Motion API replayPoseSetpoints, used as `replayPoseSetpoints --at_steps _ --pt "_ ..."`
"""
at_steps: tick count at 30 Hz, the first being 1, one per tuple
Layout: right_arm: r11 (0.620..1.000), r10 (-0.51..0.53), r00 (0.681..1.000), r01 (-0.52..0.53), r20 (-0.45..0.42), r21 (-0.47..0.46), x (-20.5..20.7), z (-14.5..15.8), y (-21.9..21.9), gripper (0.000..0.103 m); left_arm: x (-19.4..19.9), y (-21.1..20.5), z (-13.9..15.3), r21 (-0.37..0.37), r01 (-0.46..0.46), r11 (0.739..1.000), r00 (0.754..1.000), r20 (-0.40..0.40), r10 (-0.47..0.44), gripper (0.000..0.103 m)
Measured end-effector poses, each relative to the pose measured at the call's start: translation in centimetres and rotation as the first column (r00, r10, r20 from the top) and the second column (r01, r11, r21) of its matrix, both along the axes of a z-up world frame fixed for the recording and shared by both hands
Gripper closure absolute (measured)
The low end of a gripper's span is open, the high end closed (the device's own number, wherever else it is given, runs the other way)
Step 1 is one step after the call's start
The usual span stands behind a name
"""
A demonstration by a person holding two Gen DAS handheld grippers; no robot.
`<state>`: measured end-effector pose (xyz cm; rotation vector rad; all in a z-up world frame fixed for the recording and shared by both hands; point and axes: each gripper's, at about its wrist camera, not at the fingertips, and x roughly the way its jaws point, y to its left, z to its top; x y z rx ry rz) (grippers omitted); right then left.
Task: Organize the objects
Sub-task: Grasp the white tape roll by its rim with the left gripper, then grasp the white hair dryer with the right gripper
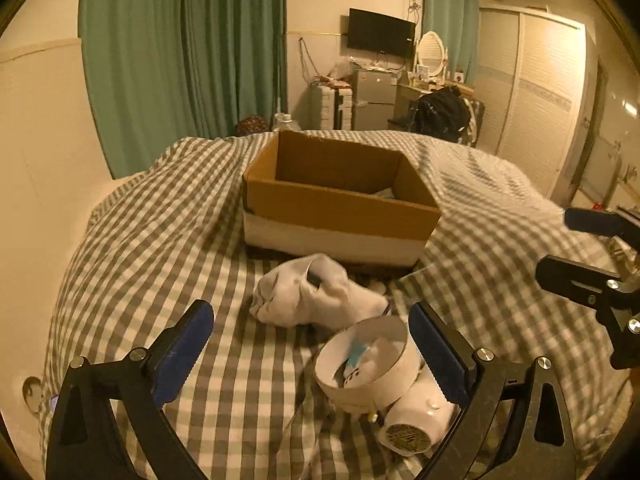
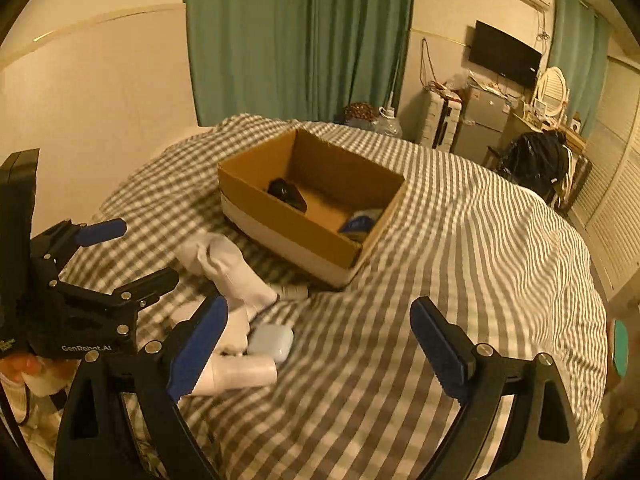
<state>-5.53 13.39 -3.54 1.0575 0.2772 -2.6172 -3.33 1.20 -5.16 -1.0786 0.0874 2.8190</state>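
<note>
Resting on one grey-and-white checked bed cover (image 1: 168,240): one open brown cardboard box (image 1: 340,216), one crumpled white sock (image 1: 316,292), one white earbud case (image 2: 271,341), one white cup (image 1: 372,364) lying on its side. Left gripper (image 1: 312,344) and right gripper (image 2: 320,344), two in all, both with jaws wide and holding nothing; the cup lies beside the left gripper's right jaw.

One cardboard box (image 2: 308,204) ahead of the claws holds two items, a black object (image 2: 286,194) and a blue one (image 2: 360,224); nearer, one white sock bundle (image 1: 316,292), one cup (image 1: 368,364), one earbud case (image 2: 271,342)
</note>
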Motion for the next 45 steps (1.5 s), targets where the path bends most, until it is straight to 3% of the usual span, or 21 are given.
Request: replayPoseSetpoints --at_steps 4,14,17,18,24,30,36,45 --pt "0.999 -0.027 1.000 0.028 -0.014 0.046 0.4 -1.6 0.1 0.010 0.0 0.9 -1.9 0.015 0.037 0.999 0.998 0.051 -0.038 0.002" --pt "0.999 -0.040 0.999 0.039 0.026 0.033 0.1 -3.4 0.6 0.010 -3.0 2.6 -6.0 0.032 0.098 0.995 0.983 0.156 -0.102 0.003" --pt "0.999 -0.041 0.999 0.040 0.034 0.026 0.0 -3.7 0.5 0.010 -3.5 2.8 -7.1 0.079 0.137 0.987 0.970 0.193 -0.150 0.019" --pt "0.999 -0.039 0.999 0.038 0.037 0.025 0.0 -3.8 0.5 0.010 -3.6 2.8 -7.3 0.097 0.145 0.985 0.965 0.208 -0.163 0.018" --pt "1.000 -0.023 0.998 0.023 0.057 0.010 0.3 -4.4 -0.2 0.010 -2.6 1.8 -5.8 0.116 0.122 0.986 0.977 0.163 -0.140 0.019" --pt "1.000 0.014 0.997 -0.013 0.073 -0.007 1.2 -4.8 -2.0 0.010 -0.1 0.0 -2.5 -0.013 0.029 0.999 0.999 0.021 -0.029 0.019" --pt "0.997 0.071 0.994 -0.071 0.086 -0.012 2.6 -6.1 -4.6 0.010 1.9 -1.1 -2.8 -0.173 -0.049 0.984 0.998 -0.039 0.043 0.019" --pt "0.983 0.158 0.983 -0.165 0.094 0.078 3.7 -8.3 -9.1 0.010 3.2 -4.3 -3.5 -0.179 -0.139 0.974 0.990 -0.034 0.135 0.019"
